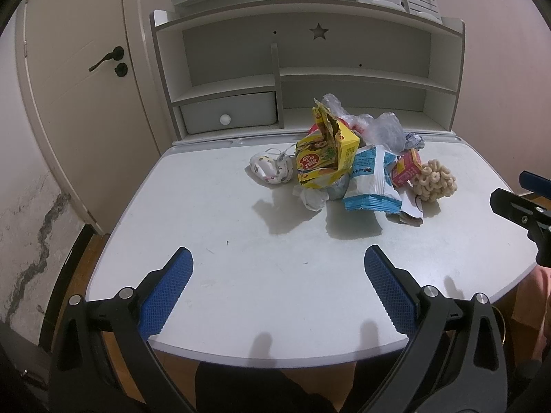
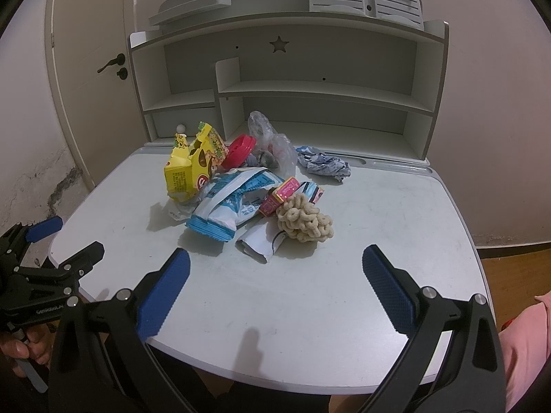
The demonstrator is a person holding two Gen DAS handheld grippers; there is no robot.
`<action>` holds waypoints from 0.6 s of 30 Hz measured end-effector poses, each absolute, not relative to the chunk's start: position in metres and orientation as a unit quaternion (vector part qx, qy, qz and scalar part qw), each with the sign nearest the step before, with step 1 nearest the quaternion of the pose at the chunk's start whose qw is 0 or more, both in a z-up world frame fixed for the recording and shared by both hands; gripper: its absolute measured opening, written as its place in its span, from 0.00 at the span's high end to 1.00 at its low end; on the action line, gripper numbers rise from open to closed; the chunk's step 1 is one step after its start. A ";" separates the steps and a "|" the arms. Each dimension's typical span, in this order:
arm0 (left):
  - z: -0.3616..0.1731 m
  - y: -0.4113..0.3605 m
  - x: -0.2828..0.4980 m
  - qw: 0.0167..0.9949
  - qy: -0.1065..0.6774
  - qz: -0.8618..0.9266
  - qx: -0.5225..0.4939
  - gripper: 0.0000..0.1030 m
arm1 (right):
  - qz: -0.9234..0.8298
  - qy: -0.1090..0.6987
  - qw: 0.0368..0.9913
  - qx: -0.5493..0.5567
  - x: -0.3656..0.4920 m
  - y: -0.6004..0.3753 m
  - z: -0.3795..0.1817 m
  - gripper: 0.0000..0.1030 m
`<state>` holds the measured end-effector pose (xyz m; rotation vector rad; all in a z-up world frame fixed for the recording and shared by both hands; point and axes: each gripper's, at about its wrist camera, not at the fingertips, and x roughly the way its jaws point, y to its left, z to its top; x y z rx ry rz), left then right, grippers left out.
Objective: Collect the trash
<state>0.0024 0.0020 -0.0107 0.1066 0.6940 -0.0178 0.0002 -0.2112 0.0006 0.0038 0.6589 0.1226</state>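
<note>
Blue-padded fingers [image 1: 389,289] of the left gripper [image 1: 278,258] stand wide apart over the near edge of the desk [image 1: 241,275], clamping nothing. Right gripper [image 2: 275,258] likewise: fingers [image 2: 165,292] spread, nothing between them, held above the near desk surface. Each tool appears at the margin of the other's view; a hand [image 2: 15,347] grips the left tool's handle.

Trash sits in one pile at the middle to far part of the desk, well apart from both grippers. Nearest item on the right side: a beige cluster of ring-shaped snacks [image 2: 304,222], touching a small pink box [image 2: 279,195]. Just left of these lies a blue-and-white snack bag [image 2: 230,206], with folded white paper [image 2: 258,241] at its near edge. Torn yellow carton [image 1: 323,155] stands upright at the left of the pile. Patterned face mask [image 1: 272,170] lies just left of the carton. Behind: a red lid [image 2: 239,149], clear plastic bags [image 2: 272,141], and a crumpled wrapper [image 2: 323,163] to the far right.

Shelf unit [image 1: 310,69] stands along the far edge of the desk; a door [image 1: 86,69] is at far left.
</note>
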 end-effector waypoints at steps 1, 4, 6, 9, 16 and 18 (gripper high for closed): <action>-0.011 0.002 0.002 0.939 0.340 -0.009 0.052 0.06 | 0.061 0.323 0.944 0.002 0.000 -0.211 0.001 0.06; -0.011 0.002 0.002 0.939 0.340 -0.009 0.052 0.06 | 0.060 0.323 0.944 0.002 0.000 -0.211 0.001 0.06; -0.011 0.002 0.003 0.939 0.341 -0.008 0.051 0.06 | 0.060 0.323 0.944 0.002 0.000 -0.211 0.000 0.06; -0.012 0.001 0.002 0.939 0.341 -0.009 0.052 0.06 | 0.060 0.324 0.944 0.001 0.001 -0.211 0.000 0.06; -0.012 -0.005 0.010 0.936 0.347 -0.031 0.047 0.06 | 0.056 0.334 0.941 0.002 0.006 -0.213 -0.006 0.06; -0.013 -0.013 0.024 0.934 0.349 -0.039 0.062 0.06 | 0.054 0.337 0.940 0.002 0.009 -0.218 -0.009 0.06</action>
